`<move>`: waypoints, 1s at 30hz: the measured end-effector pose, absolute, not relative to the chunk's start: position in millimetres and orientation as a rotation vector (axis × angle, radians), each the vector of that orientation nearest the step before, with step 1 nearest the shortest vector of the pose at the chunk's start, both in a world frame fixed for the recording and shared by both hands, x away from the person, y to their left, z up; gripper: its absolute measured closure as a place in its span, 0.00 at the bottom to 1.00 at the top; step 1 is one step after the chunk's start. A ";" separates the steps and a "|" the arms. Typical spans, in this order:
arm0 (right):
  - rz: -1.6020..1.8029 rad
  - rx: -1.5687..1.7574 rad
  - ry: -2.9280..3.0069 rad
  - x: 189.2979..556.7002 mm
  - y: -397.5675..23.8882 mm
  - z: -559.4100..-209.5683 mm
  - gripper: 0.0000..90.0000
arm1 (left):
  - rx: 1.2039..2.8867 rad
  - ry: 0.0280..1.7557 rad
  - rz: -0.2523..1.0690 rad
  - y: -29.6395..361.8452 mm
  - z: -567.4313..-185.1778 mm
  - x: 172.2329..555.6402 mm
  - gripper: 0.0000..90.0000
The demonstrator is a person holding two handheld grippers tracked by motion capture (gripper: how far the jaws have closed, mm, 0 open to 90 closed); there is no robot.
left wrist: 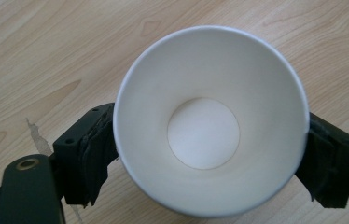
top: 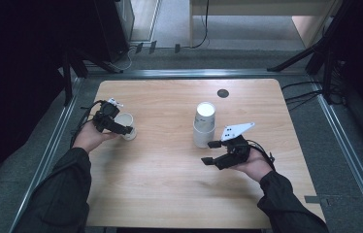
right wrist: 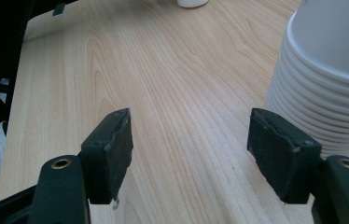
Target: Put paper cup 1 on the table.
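Note:
A single white paper cup (top: 125, 121) (left wrist: 210, 121) stands upright and empty at the table's left. My left gripper (top: 121, 127) (left wrist: 210, 154) reaches over it with one jaw on each side; the pads (left wrist: 91, 154) sit just under the round, undented rim, so the grip looks loose. A stack of white cups (top: 204, 124) (right wrist: 331, 79) stands upside down near the middle of the table. My right gripper (top: 211, 152) (right wrist: 189, 149) hovers just in front of the stack, jaws wide apart, with nothing but bare wood between them. The stack is right of its right pad (right wrist: 280, 154).
The wooden table (top: 170, 194) has a small black round mark (top: 223, 93) near its far edge. A metal frame (top: 179, 73) borders the table, with dark stands and cables beyond it. The lone cup's base (right wrist: 192, 2) is at the top of the right gripper view.

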State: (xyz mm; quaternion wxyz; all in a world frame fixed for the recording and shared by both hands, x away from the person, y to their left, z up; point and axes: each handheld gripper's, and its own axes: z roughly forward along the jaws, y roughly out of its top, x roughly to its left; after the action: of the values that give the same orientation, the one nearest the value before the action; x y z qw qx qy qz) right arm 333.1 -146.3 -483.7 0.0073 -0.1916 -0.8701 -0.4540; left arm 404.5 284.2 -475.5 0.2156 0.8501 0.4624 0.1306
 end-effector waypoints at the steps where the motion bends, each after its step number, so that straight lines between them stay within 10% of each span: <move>1: -1.418 -0.599 -2.722 333.0 -146.3 -483.6 0.35 | 2.357 1.285 0.358 284.1 -475.7 404.7 0.16; 30: -1.415 -0.596 -2.724 334.5 -146.8 -483.7 0.35 | 2.279 1.275 0.253 289.7 -465.0 399.9 0.04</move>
State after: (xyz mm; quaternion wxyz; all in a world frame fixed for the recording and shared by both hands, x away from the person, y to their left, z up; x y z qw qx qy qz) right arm 334.5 -146.8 -483.7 0.0072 -0.1906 -0.8712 -0.4525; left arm 399.9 289.7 -465.0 0.2560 0.8398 0.4696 0.0934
